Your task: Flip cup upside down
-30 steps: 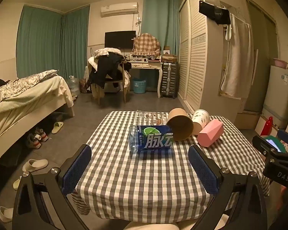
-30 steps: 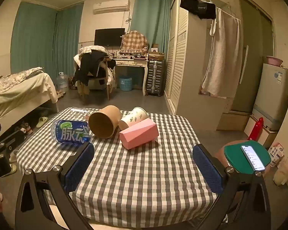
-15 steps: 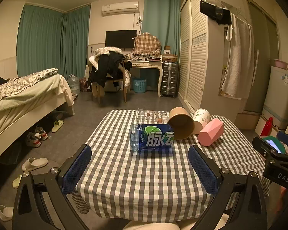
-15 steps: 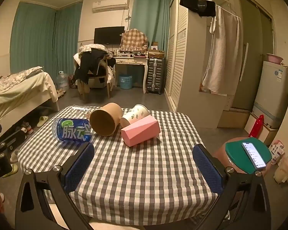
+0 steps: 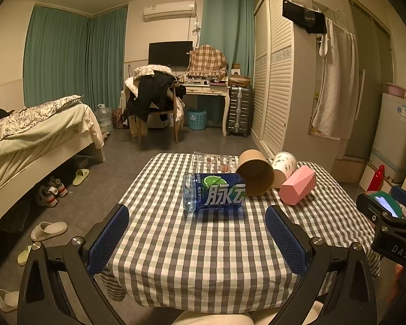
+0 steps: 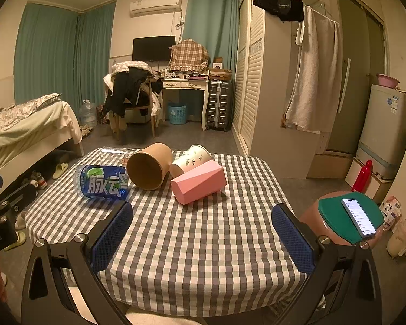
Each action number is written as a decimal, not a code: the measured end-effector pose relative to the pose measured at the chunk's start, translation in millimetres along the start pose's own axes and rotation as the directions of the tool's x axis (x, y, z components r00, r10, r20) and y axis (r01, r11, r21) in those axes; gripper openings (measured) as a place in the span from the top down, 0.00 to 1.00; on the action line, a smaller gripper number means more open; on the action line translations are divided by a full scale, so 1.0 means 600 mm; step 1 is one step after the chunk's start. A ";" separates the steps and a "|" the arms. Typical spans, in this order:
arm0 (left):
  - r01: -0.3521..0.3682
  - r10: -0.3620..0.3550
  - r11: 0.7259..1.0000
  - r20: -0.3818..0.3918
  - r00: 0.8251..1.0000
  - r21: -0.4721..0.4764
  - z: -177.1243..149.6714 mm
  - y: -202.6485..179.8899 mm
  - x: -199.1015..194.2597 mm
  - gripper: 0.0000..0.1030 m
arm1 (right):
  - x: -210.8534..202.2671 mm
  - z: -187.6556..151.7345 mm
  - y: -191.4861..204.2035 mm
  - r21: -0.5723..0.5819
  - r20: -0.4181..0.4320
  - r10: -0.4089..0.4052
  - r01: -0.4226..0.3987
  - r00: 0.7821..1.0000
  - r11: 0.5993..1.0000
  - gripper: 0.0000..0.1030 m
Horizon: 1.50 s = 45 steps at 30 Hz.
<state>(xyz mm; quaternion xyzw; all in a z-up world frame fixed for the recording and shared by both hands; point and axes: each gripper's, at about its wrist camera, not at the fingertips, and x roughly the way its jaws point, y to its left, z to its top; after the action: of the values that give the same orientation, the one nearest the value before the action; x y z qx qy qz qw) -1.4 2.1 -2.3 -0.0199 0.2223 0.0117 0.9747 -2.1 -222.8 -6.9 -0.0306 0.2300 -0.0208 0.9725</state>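
Approach step: left gripper (image 5: 197,239) & right gripper (image 6: 202,237) both spread, empty, near table edge. Cups lie sideways mid-table; target prob. brown cup (image 6: 148,165). Next: reach, pinch its wall.

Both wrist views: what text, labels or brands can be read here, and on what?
"脉动", large white characters on the blue cut-off bottle lying on the table.
"DAS" on the right gripper's body, seen in the left view.
Small print on the bottle label, phone screen and fridge sticker: too small to read.
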 end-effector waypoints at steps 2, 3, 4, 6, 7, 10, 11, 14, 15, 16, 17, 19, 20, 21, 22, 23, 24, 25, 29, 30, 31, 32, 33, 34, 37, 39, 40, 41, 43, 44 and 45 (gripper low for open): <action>0.003 -0.003 1.000 -0.003 1.000 -0.001 -0.001 0.000 0.001 0.00 | 0.000 -0.001 0.000 -0.001 0.001 -0.003 0.003 1.000 1.000 0.00; 0.004 -0.004 1.000 -0.006 1.000 -0.001 -0.004 -0.001 0.003 0.00 | 0.001 0.000 -0.001 0.001 -0.001 -0.006 0.006 1.000 1.000 0.00; 0.005 -0.005 1.000 -0.006 1.000 -0.002 -0.005 -0.001 0.003 0.00 | 0.001 0.000 -0.002 0.002 -0.002 -0.008 0.008 1.000 1.000 0.00; 0.005 -0.005 1.000 -0.008 1.000 -0.001 -0.007 -0.001 0.004 0.00 | 0.001 -0.002 -0.003 0.005 -0.004 -0.011 0.011 1.000 1.000 0.00; 0.004 -0.004 1.000 -0.008 1.000 0.000 -0.008 -0.002 0.004 0.00 | 0.002 -0.003 -0.003 0.007 -0.005 -0.013 0.013 1.000 1.000 0.00; 0.006 -0.006 1.000 -0.009 1.000 -0.002 -0.008 -0.002 0.005 0.00 | 0.001 -0.002 -0.006 0.007 -0.005 -0.013 0.013 1.000 1.000 0.00; 0.005 -0.005 1.000 -0.009 1.000 -0.002 -0.009 -0.002 0.005 0.00 | 0.001 -0.002 -0.007 0.008 -0.005 -0.013 0.013 1.000 1.000 0.00; 0.004 -0.004 1.000 -0.010 1.000 -0.002 -0.007 -0.002 0.005 0.00 | 0.001 -0.001 -0.008 0.009 -0.005 -0.013 0.013 1.000 1.000 0.00; 0.005 -0.005 1.000 -0.011 1.000 -0.003 -0.008 -0.002 0.005 0.00 | 0.001 -0.001 -0.008 0.009 -0.005 -0.012 0.012 1.000 1.000 0.00; 0.005 -0.005 1.000 -0.012 1.000 -0.003 -0.009 -0.003 0.005 0.00 | 0.001 -0.001 -0.008 0.009 -0.006 -0.012 0.012 1.000 1.000 0.00; 0.005 -0.005 1.000 -0.012 1.000 -0.002 -0.009 -0.004 0.006 0.00 | 0.001 -0.001 -0.007 0.008 -0.005 -0.012 0.012 1.000 1.000 0.00; 0.004 -0.004 1.000 -0.012 1.000 -0.002 -0.011 -0.004 0.006 0.00 | 0.001 -0.001 -0.007 0.009 -0.006 -0.012 0.012 1.000 1.000 0.00; 0.005 -0.005 1.000 -0.012 1.000 -0.003 -0.009 -0.003 0.006 0.00 | 0.001 -0.001 -0.007 0.008 -0.007 -0.011 0.011 1.000 1.000 0.00; 0.006 -0.006 1.000 -0.012 1.000 -0.003 -0.009 -0.003 0.006 0.00 | 0.002 -0.002 -0.008 0.008 -0.007 -0.012 0.012 1.000 1.000 0.00; 0.006 -0.006 1.000 -0.012 1.000 -0.002 -0.010 -0.004 0.006 0.00 | 0.002 -0.002 -0.008 0.008 -0.007 -0.012 0.012 1.000 1.000 0.00; 0.005 -0.005 1.000 -0.012 1.000 -0.002 -0.009 -0.004 0.006 0.00 | 0.002 -0.002 -0.008 0.007 -0.007 -0.011 0.011 1.000 1.000 0.00; 0.005 -0.005 1.000 -0.011 1.000 -0.002 -0.009 -0.003 0.006 0.00 | 0.002 -0.002 -0.008 0.007 -0.008 -0.011 0.011 1.000 1.000 0.00; 0.005 -0.005 1.000 -0.012 1.000 -0.002 -0.011 -0.004 0.006 0.00 | 0.002 -0.003 -0.009 0.007 -0.009 -0.010 0.010 1.000 1.000 0.00; 0.005 -0.005 1.000 -0.012 1.000 -0.003 -0.009 -0.003 0.006 0.00 | 0.003 -0.005 -0.009 0.007 -0.013 -0.010 0.010 1.000 1.000 0.00; 0.005 -0.005 1.000 -0.013 1.000 -0.003 -0.009 -0.004 0.007 0.00 | 0.003 -0.005 -0.009 0.007 -0.013 -0.009 0.009 1.000 1.000 0.00; 0.005 -0.005 1.000 -0.013 1.000 -0.003 -0.010 -0.004 0.007 0.00 | 0.003 -0.006 -0.008 0.007 -0.014 -0.009 0.009 1.000 1.000 0.00; 0.005 -0.005 1.000 -0.012 1.000 -0.002 -0.009 -0.004 0.007 0.00 | 0.004 -0.006 -0.008 0.007 -0.014 -0.009 0.010 1.000 1.000 0.00; 0.004 -0.004 1.000 -0.012 1.000 -0.003 -0.009 -0.004 0.007 0.00 | 0.004 -0.006 -0.008 0.007 -0.014 -0.010 0.010 1.000 1.000 0.00; 0.005 -0.005 1.000 -0.013 1.000 -0.003 -0.010 -0.004 0.007 0.00 | 0.003 -0.007 -0.008 0.008 -0.014 -0.010 0.010 1.000 1.000 0.00; 0.005 -0.005 1.000 -0.013 1.000 -0.003 -0.010 -0.004 0.007 0.00 | 0.004 -0.006 -0.008 0.007 -0.013 -0.009 0.009 1.000 1.000 0.00; 0.005 -0.005 1.000 -0.013 1.000 -0.002 -0.009 -0.004 0.007 0.00 | 0.004 -0.006 -0.008 0.007 -0.014 -0.010 0.010 1.000 1.000 0.00; 0.005 -0.005 1.000 -0.014 1.000 -0.002 -0.009 -0.004 0.007 0.00 | 0.004 -0.007 -0.009 0.008 -0.014 -0.010 0.010 1.000 1.000 0.00; 0.005 -0.005 1.000 -0.014 1.000 -0.002 -0.009 -0.003 0.008 0.00 | 0.004 -0.005 -0.008 0.008 -0.013 -0.009 0.009 1.000 1.000 0.00; 0.005 -0.005 1.000 -0.013 1.000 -0.003 -0.009 -0.004 0.008 0.00 | 0.004 -0.006 -0.008 0.007 -0.013 -0.010 0.010 1.000 1.000 0.00; 0.005 -0.005 1.000 -0.013 1.000 -0.003 -0.009 -0.004 0.008 0.00 | 0.004 -0.006 -0.008 0.007 -0.013 -0.010 0.011 1.000 1.000 0.00; 0.005 -0.005 1.000 -0.014 1.000 -0.003 -0.009 -0.004 0.008 0.00 | 0.004 -0.005 -0.008 0.007 -0.013 -0.010 0.010 1.000 1.000 0.00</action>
<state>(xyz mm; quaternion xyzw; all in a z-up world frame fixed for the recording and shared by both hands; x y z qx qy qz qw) 0.8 -0.3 -9.1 -0.0219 0.2288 0.0097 0.9732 -1.3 -227.9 -10.3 -0.0283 0.2362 -0.0267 0.9709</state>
